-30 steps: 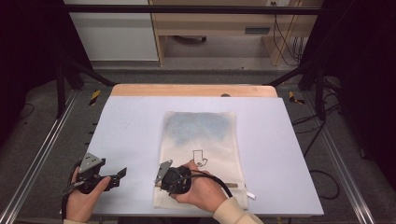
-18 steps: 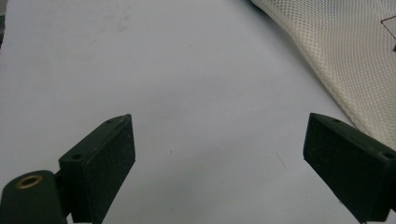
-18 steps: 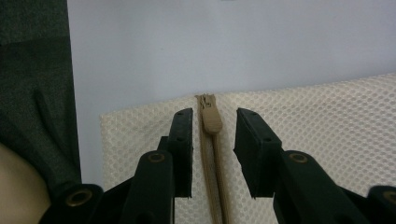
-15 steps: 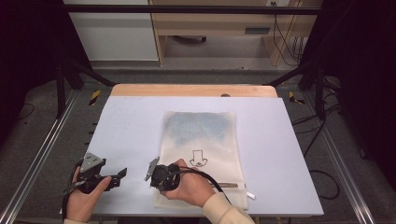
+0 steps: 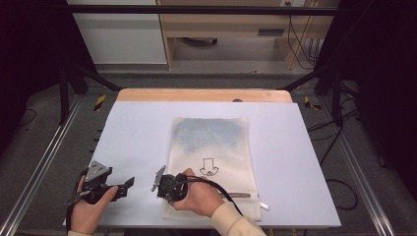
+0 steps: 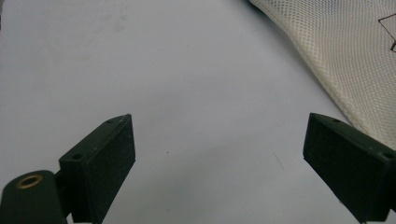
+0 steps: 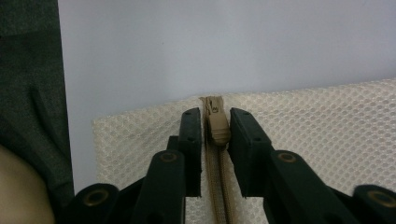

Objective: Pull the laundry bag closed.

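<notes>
The right claw (image 7: 215,140) has just been closing, and its two black jaws now stand narrow on either side of the tan zipper slider (image 7: 218,123), the pads flanking it closely; whether they truly press on it I cannot tell for certain, but it reads as a pinch on the slider. A second ago this claw sat farther in over the mesh bag (image 5: 211,162); it has since slid toward the bag's near left corner and settled there. I judge this to mean the slider has been found and gripped, and the pull along the zipper track (image 7: 217,186) is the step in hand.

The slider is a small, smooth, blocky piece, sitting at the very end of the zipper track, right at the bag's edge. The track is a narrow woven tan tape running back between the jaws. Around it the bag is cream open-weave netting, flat and limp, with a printed arrow outline (image 5: 208,167) in its middle and bluish contents dimly showing at its far end.

The left claw (image 6: 219,154), well left of the bag, has kept its place; its jaws stand wide apart over the bare pale surface (image 5: 137,132), matte and smooth, holding nothing.
</notes>
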